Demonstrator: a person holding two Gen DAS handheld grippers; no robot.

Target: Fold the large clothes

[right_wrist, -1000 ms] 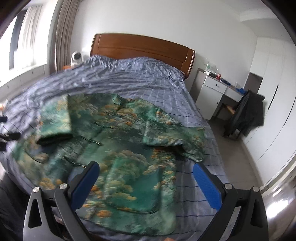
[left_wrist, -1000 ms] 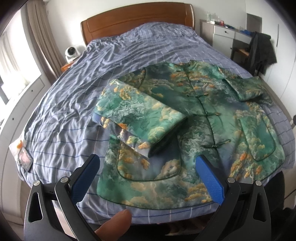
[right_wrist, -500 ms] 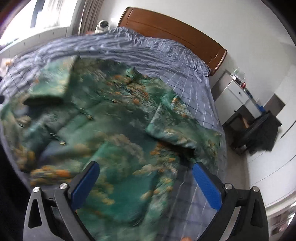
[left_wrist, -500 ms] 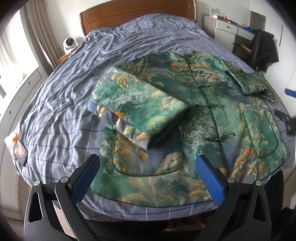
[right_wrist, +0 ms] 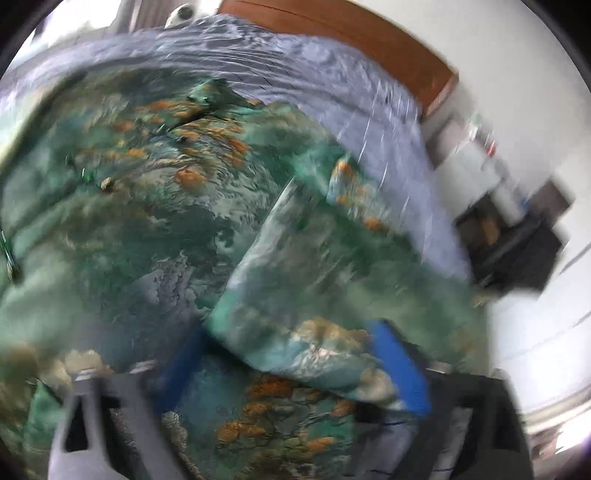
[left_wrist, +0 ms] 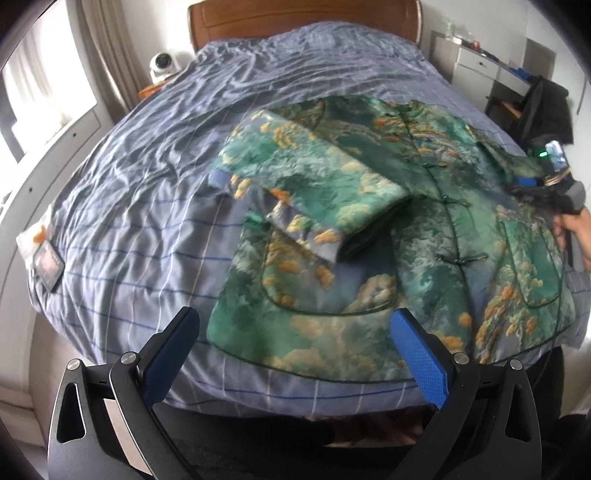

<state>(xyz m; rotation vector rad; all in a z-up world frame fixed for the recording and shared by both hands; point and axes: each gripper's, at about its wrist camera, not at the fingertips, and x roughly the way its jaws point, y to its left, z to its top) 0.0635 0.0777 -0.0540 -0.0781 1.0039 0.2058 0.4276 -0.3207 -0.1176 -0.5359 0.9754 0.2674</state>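
The left wrist view looks steeply down past its tool (left_wrist: 293, 360) from the foot of the bed (left_wrist: 129, 206), toward the headboard (left_wrist: 303, 18), taking in the whole jacket (left_wrist: 388, 229). The right wrist view sits far nearer, blurred, just above the jacket's sleeve (right_wrist: 303, 295). Both share jacket, bed and headboard.

The jacket (left_wrist: 388, 236) was green with orange-and-cream clouds — the bedsheet (left_wrist: 147, 206) lavender-blue, checked; gripper pads (left_wrist: 419, 363) bright blue.
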